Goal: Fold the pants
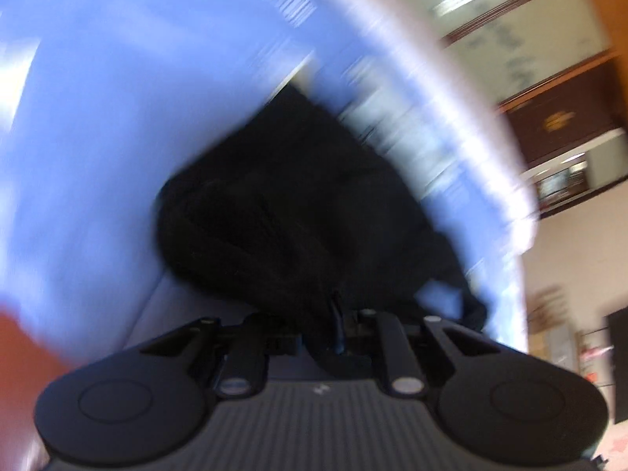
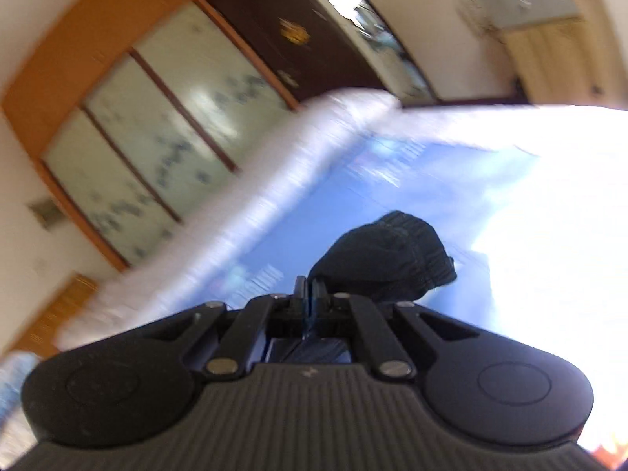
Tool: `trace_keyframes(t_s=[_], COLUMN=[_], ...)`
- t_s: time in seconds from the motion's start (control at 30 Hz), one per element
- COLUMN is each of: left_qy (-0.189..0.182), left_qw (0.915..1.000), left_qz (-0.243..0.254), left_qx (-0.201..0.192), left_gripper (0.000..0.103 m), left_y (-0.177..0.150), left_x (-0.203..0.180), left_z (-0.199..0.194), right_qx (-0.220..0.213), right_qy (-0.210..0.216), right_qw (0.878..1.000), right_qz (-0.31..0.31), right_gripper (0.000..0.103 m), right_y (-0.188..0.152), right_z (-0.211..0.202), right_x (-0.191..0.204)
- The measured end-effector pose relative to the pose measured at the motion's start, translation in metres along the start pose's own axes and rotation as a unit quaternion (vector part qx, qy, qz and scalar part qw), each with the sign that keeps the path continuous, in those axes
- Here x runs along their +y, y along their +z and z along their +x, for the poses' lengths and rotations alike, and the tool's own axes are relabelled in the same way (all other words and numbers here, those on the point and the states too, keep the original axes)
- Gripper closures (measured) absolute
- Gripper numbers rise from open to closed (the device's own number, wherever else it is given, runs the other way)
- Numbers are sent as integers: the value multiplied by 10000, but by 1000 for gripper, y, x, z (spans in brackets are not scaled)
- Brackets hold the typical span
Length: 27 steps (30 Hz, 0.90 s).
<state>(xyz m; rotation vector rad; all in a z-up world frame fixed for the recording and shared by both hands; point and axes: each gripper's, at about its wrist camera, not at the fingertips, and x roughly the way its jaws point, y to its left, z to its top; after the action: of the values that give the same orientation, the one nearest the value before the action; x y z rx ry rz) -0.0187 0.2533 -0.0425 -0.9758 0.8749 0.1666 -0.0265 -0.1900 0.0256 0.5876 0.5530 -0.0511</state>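
The black pants (image 1: 282, 212) lie bunched on a blue bed sheet (image 1: 98, 137) in the left wrist view. Their cloth runs down between the jaws of my left gripper (image 1: 333, 314), which is shut on it, and it hides the fingertips. In the right wrist view my right gripper (image 2: 310, 286) has its fingers pressed together, with dark cloth pinched between them. A ribbed bunch of the pants (image 2: 388, 259) hangs just beyond and to the right, lifted over the sheet (image 2: 333, 204). Both views are blurred by motion.
The bed's white edge (image 2: 235, 216) runs diagonally in the right wrist view. Beyond it stands a wooden wardrobe with frosted glass panels (image 2: 168, 129) and a dark brown door (image 2: 290, 35). Strong light washes out the sheet on the right (image 2: 549, 216).
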Motion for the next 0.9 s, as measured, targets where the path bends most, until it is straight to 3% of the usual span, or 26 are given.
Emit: trace_keyframes(t_s=[0.07,0.13,0.2,0.33,0.43,0.53,0.63,0.7,0.77,0.9], left_qy=[265,188,231,75,44,264,342,381,476,556], left_qw=[9992,9995,9996,9994,9979,9947,9923,9901,9882,9910], left_qz=[-145,-172,-45,280,210,198,221,392,578,556], left_qx=[274,170,156,-193,-614,-971,-1170,-1296,-1335,-1081], left_gripper=[90,86,81,73,69,65,59,49,46,45], left_y=[-19,-26,-24,-18,-5,14,43,62,81,118], left_x=[19,25,23,21,29,27,17,4,-9,-25], left_z=[17,14,-1,-47,-74,-84,-79,-68,-44,12], right_qx=[553,925,731,-69,-361,3,601,870,1084,1661], right_qy=[-836,-1025,-853,-964,-665,-195,164,402,386,407], right_qw=[9949,9880,9881,9949,9970,9998,9979,9946,9906,9829], right_qz=[123,690,1049,300,165,50,-152,-402,-736,-682], right_gripper=[99,97,96,91,91,90,80,57,50,50], right_y=[-35,-54,-46,-11,8,13,6,-2,-9,-18], right_z=[19,26,12,-5,-1,30,72,100,132,192], right_x=[-29,-56,-58,-24,-12,1,19,34,48,52])
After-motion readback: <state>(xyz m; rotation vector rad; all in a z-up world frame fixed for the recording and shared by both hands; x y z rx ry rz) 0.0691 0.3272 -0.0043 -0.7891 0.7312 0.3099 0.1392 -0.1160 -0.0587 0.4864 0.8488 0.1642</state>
